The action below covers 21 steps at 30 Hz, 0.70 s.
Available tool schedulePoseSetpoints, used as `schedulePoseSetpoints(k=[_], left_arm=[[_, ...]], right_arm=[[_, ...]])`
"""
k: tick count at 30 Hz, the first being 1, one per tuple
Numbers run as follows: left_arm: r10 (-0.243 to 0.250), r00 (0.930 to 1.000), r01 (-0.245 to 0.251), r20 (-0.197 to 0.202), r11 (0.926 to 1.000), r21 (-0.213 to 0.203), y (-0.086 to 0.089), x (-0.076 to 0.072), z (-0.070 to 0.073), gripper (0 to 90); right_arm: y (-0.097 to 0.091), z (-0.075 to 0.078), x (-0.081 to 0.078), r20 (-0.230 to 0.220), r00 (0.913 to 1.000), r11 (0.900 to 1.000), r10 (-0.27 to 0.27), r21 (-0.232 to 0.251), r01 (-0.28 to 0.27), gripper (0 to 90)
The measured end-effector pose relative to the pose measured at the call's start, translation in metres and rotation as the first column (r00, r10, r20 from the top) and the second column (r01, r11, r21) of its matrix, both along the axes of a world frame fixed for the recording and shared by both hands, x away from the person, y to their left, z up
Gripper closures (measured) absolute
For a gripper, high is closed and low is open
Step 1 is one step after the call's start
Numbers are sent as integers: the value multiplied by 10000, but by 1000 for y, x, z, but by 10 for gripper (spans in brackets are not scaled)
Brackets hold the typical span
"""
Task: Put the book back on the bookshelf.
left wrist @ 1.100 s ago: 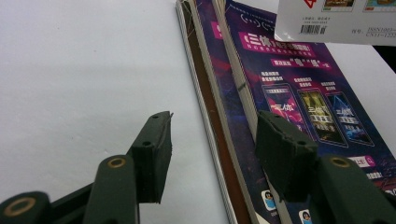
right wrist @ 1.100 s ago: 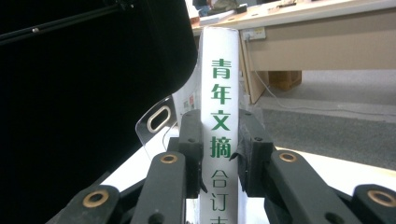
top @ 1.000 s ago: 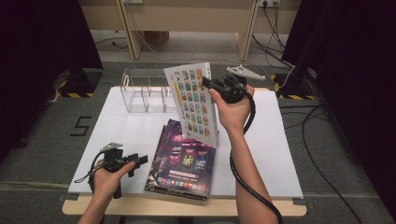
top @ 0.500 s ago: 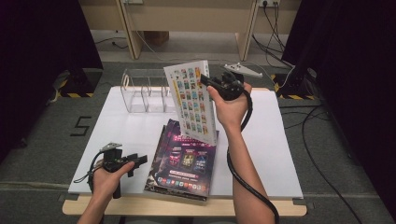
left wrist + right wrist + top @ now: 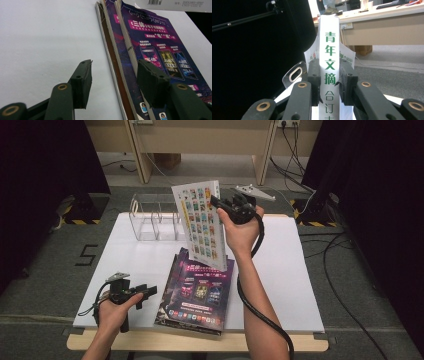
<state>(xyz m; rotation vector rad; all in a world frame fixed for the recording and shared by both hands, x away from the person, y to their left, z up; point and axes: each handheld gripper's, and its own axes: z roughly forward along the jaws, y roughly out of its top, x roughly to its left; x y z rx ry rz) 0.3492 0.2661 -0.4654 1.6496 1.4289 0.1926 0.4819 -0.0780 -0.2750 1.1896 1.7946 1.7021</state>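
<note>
Two claws work over a white table [image 5: 300, 270] at this moment. The right claw [image 5: 220, 202], in the upper middle of the high view, is clamped on a thick white magazine volume [image 5: 202, 222], held upright in the air above the table, its cover of small coloured pictures facing the lower left of the frame. In the right gripper view the two black jaws press on either side of the volume's white spine [image 5: 329, 72], which bears green characters and runs up the centre of the frame. Just behind the volume, at the upper left of the table, stands a clear plastic rack [image 5: 150, 217] with dividers. Below the lifted volume, in the lower middle of the high view, a stack of purple-covered magazines [image 5: 197, 292] lies flat on the table. The left claw [image 5: 147, 292], in the lower left of the frame, rests low at the table just beside the stack's edge, its jaws apart and holding nothing. In the left gripper view the stack's edge runs up between those jaws, with neither pad [image 5: 81, 82] pressing on it.
</note>
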Motion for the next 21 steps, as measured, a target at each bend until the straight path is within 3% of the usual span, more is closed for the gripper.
schedulePoseSetpoints(k=[21], left_arm=[[-87,9999,88,-103,10000,13,-2,0,-2,455]], right_arm=[[13,7,6,311,9995,9999,34,144,-39,747]])
